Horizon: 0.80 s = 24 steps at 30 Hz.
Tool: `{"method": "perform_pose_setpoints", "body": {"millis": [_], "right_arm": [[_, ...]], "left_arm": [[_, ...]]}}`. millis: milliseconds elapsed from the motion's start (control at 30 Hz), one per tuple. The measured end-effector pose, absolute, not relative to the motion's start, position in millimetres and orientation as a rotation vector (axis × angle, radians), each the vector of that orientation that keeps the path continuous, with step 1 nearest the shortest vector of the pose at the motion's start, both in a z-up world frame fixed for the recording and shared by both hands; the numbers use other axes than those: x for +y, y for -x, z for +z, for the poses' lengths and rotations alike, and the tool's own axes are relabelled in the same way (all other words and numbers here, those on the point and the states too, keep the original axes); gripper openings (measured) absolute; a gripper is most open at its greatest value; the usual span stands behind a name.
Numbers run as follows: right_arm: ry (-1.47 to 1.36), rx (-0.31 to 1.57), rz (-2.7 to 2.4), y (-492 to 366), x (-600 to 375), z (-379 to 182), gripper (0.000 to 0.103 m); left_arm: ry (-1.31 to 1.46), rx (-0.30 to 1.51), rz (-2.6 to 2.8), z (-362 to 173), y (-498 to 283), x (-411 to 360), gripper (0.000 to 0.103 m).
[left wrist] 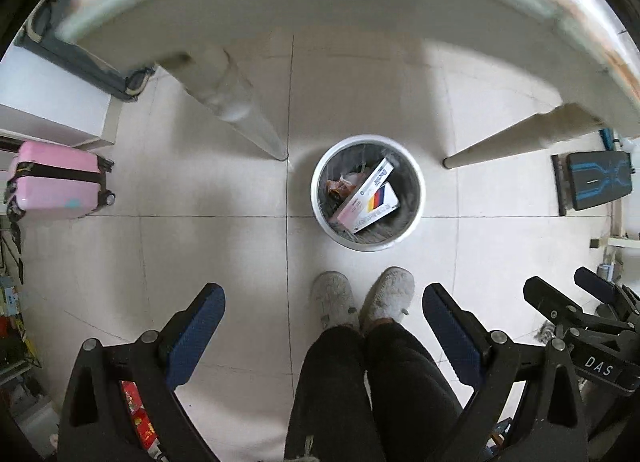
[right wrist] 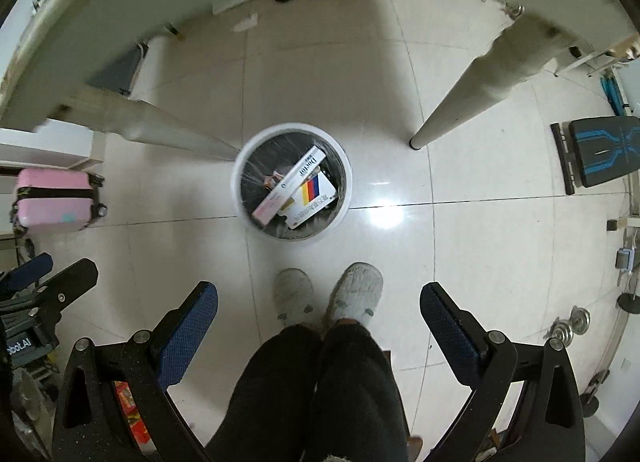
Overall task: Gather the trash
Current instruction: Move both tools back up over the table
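**Both grippers empty above a bin that already holds trash**

The round white plastic waste bin (left wrist: 368,193) stands on the pale tiled floor (left wrist: 200,246), just in front of the person's grey fuzzy slippers (left wrist: 362,296) and between the two cream legs of the desk (left wrist: 320,2) overhead. Inside its clear liner lie a long pink-and-white carton (left wrist: 366,192), a white box with red, yellow and blue stripes (left wrist: 378,206) and a crumpled orange wrapper (left wrist: 338,186). The trash in view is therefore already in the bin.

The left hand-held gripper (left wrist: 324,326) is spread wide with nothing between its blue pads. The right hand-held gripper (right wrist: 319,320) is likewise released and empty. Both hang well above the floor, pointing down at the bin.

Judged from this, a drop looks finished, and any further pieces would have to be on the desk top, which neither view shows.

Risks from here:
- The long carton leans up against the rim, so another item dropped on it could slide off onto the floor.
- Raising the grippers straight up could knock the desk edge, which lies close ahead of both.
- The feet stand near the bin; a step forward could tip it.
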State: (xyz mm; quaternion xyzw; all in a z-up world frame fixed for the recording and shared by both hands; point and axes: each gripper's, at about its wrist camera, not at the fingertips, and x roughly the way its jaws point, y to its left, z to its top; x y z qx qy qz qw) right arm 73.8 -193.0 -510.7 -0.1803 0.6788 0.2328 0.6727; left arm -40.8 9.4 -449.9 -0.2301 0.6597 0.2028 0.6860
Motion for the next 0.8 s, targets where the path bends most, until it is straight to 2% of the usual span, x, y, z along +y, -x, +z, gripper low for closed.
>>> {"method": "perform_pose_setpoints", "body": {"millis": [233,467,633,800], "right_arm": [[0.276,1.536,0.518,-69,-193,-393,0.102],[0.293,1.435,0.607,-118,-136,-298,0.102],[0.402,1.35,0.652,-179,-86,-257,0.102],[0.581,1.285,0.686,-284,-21,-240,0.102]], "left_arm": [[0.505,1.355,0.51,-353,40,23,0.101],[0.46,1.236,0.607,-295,0,71,0.101],[0.403,1.169,0.699,-261,-56,108,0.103],[0.403,1.161,0.792,-252,-132,141,0.103]]}}
